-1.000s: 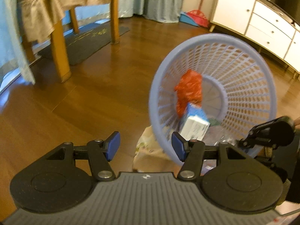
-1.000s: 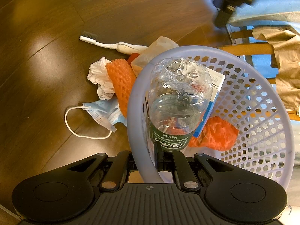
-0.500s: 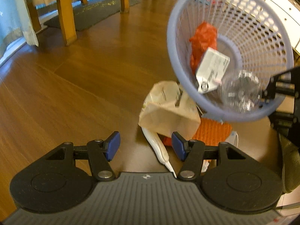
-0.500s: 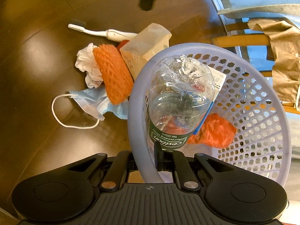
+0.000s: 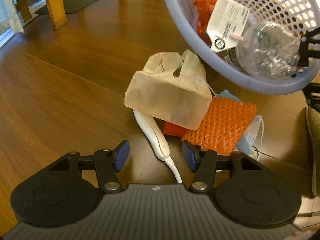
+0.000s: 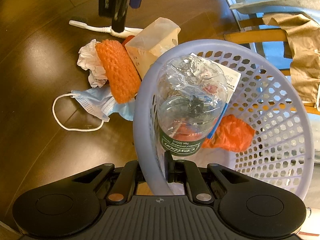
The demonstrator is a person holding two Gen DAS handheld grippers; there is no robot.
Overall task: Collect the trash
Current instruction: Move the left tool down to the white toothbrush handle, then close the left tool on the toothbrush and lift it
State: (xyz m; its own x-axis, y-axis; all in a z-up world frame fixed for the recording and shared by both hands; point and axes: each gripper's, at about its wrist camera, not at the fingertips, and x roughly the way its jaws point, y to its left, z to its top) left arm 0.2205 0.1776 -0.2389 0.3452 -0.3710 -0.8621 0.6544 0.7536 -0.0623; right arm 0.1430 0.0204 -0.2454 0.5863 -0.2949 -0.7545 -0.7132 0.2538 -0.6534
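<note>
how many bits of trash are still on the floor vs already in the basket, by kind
On the floor:
toothbrush: 1
paper bag: 1
orange foam net: 1
face mask: 1
crumpled tissue: 1
small red item, mostly hidden: 1

In the basket:
plastic bottle: 1
carton: 1
orange plastic bag: 1

Total: 9

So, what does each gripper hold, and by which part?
Right gripper holds the basket by its rim. Left gripper is open and holds nothing.
</note>
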